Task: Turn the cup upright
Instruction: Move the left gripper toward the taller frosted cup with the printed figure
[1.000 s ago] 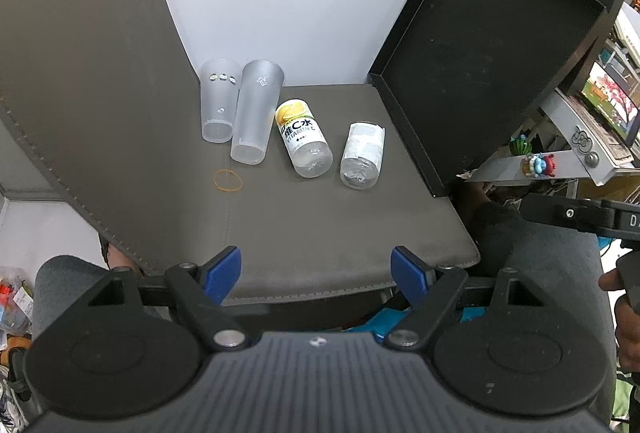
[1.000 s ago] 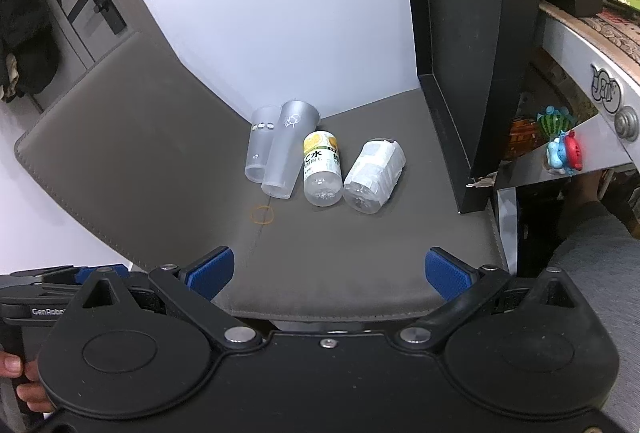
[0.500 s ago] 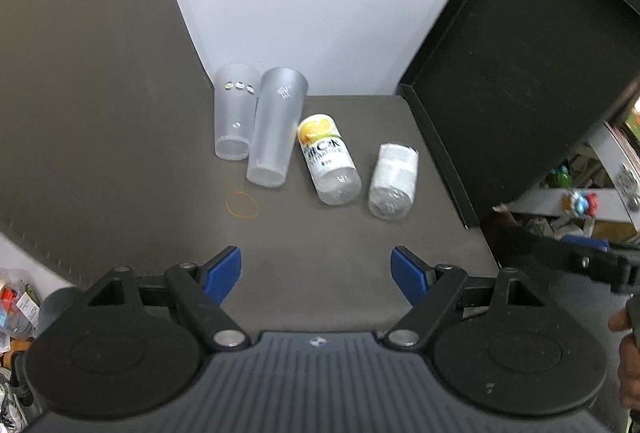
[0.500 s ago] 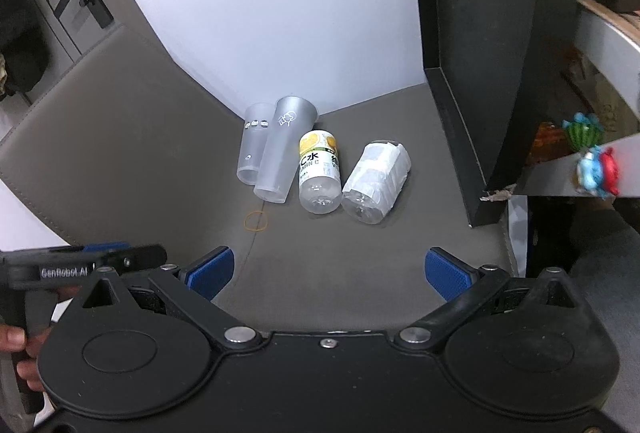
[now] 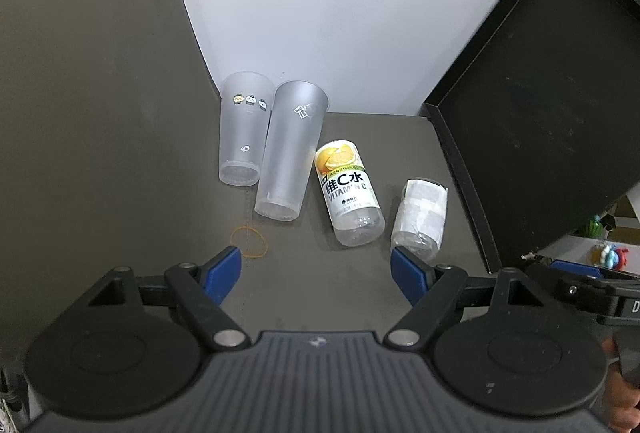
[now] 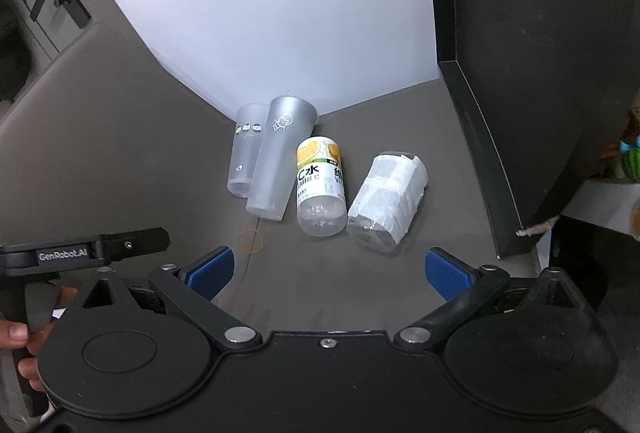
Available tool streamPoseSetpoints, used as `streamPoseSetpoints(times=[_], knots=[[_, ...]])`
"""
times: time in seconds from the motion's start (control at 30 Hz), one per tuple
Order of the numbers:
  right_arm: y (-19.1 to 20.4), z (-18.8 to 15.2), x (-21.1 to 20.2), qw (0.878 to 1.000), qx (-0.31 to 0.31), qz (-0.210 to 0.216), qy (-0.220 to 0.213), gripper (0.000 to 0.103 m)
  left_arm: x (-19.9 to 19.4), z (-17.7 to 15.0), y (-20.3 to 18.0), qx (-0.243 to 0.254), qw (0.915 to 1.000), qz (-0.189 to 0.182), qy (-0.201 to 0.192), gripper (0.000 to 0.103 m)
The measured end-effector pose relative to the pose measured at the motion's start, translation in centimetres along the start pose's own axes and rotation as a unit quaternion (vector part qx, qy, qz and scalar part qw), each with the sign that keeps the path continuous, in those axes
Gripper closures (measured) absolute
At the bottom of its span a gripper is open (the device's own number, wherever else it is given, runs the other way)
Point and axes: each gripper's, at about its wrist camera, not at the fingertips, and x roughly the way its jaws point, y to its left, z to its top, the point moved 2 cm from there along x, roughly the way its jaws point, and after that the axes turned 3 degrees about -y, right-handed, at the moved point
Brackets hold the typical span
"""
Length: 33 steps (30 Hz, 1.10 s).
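Note:
Two frosted plastic cups lie on their sides on the grey mat, bases toward me: the left cup with small printed figures, and the taller right cup touching it. My left gripper is open and empty, short of the cups. My right gripper is open and empty, also short of them. The left gripper's body shows at the left of the right wrist view.
A vitamin C bottle and a white-wrapped bottle lie right of the cups. A rubber band lies near the left fingertip. A black tray leans at the right; a white wall stands behind.
Both grippers have moved forward toward the cups and bottles, which now look larger and nearer. Nothing on the mat has moved. Both stay open.

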Motion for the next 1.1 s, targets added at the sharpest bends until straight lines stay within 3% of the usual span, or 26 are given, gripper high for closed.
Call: streamPoseSetpoints(times=[0.63,0.97,1.1], knots=[[-1.5,1.7,7.1,0.999,0.02,-0.007,0.03,0.0,9.1,5.1,-0.4,0.022,0.9996,0.019,-0.007,0.026],[-2.1,1.0,9.5,0.999,0.025,-0.018,0.041,0.0,13.3,6.6,-0.1,0.034,0.9988,0.027,0.022,0.028],[-2.5,0.9,10.4,0.998,0.032,-0.026,0.046,0.0,15.4,6.9,0.2,0.034,0.9984,0.026,0.038,0.034]])
